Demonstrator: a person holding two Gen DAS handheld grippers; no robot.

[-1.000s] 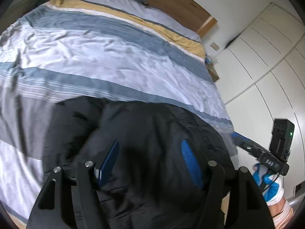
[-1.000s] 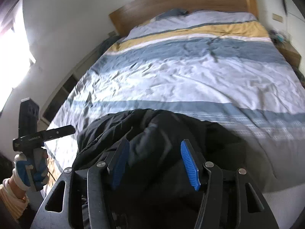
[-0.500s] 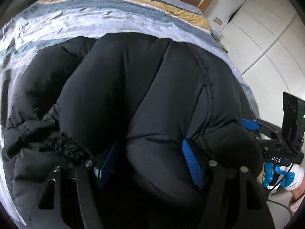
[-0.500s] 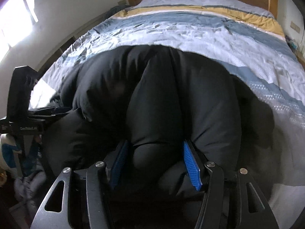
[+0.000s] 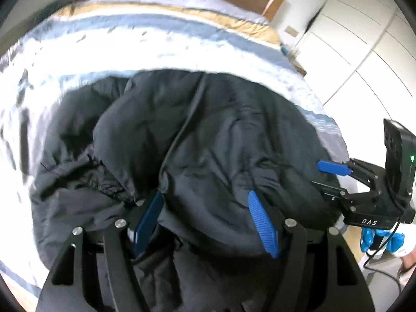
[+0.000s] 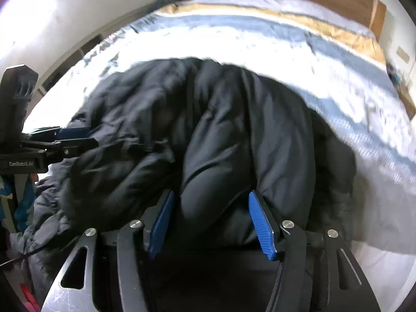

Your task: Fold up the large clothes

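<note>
A black padded jacket (image 5: 208, 140) is filling the middle of both views, lying on the striped bed (image 5: 156, 52). The left gripper (image 5: 205, 223) and right gripper (image 6: 210, 223) are each pinching a thick fold, half-wide. It is looking soft, bulky, slippery; gripping seams or hem seems safest.

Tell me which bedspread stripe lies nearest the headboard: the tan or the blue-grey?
The tan stripe; the blue-grey stripe runs below it, closer to the black jacket.

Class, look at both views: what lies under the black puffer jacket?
The striped duvet on the bed shows around the black puffer jacket. The bedding directly beneath is covered and cannot be seen.
</note>
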